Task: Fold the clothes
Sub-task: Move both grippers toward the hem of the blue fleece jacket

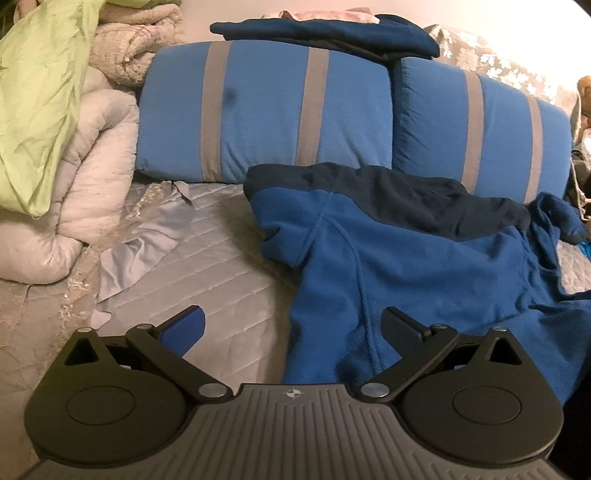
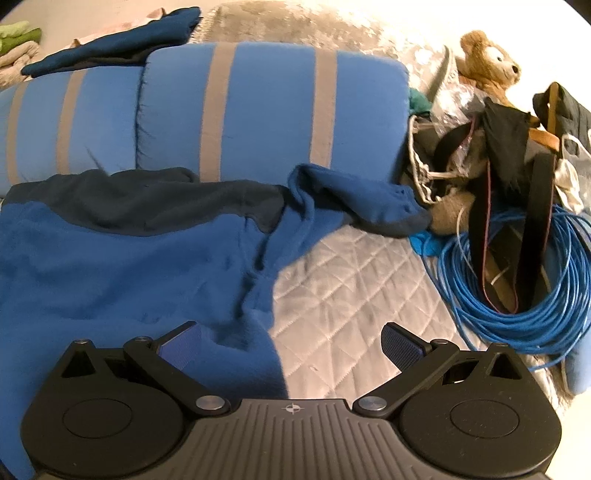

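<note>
A bed (image 1: 207, 254) covered in a pale grey quilted spread carries everything here, with two blue pillows (image 1: 266, 110) striped in grey lined up across its far side. A blue fleece top (image 1: 406, 258) with a dark navy band across its upper part lies spread flat on the quilt just in front of the pillows, one sleeve (image 2: 354, 206) trailing off toward a coil of blue cable (image 2: 517, 288) at the bed's edge. The left gripper (image 1: 293, 330) hangs over the garment's near left edge, so that the fleece hem runs between its jaws, which stand wide apart and hold nothing. The right gripper (image 2: 291, 345) hangs over the garment's near right edge; its jaws are likewise spread wide and empty, the left pad above fleece and the right pad above bare quilt. The fleece looks soft and slightly rumpled, with a seam curving down from the shoulder. A folded dark blue garment (image 1: 332, 35) rests on top of the pillows. A brown teddy bear (image 2: 487, 62) sits among bags and straps beyond the cable.
</note>
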`<action>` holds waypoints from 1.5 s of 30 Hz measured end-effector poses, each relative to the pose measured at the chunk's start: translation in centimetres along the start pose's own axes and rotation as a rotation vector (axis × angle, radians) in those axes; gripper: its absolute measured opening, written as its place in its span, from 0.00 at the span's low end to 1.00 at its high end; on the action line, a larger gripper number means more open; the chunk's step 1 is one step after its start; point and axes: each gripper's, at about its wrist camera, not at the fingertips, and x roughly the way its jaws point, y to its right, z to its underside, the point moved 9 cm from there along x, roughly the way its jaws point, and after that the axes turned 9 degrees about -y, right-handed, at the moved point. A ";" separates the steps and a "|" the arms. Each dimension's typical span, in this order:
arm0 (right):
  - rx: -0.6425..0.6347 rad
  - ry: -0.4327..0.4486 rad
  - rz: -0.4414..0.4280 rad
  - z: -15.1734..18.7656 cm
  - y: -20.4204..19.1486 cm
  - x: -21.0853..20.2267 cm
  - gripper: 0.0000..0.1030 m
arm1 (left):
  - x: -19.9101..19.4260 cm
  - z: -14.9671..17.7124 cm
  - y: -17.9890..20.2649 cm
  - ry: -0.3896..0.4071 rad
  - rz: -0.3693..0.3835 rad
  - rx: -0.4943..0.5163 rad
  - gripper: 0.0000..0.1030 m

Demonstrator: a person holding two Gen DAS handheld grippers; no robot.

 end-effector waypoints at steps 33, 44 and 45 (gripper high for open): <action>-0.055 0.026 -0.110 -1.9 -2.7 0.4 1.00 | -0.2 -1.6 1.0 0.026 0.041 0.050 1.00; -0.056 0.011 -0.220 -0.3 -0.3 1.0 1.00 | 2.8 0.7 -4.4 -0.029 0.116 -0.011 1.00; -0.048 0.007 -0.230 -0.1 0.1 1.1 1.00 | 3.3 1.1 -4.8 -0.041 0.120 -0.013 1.00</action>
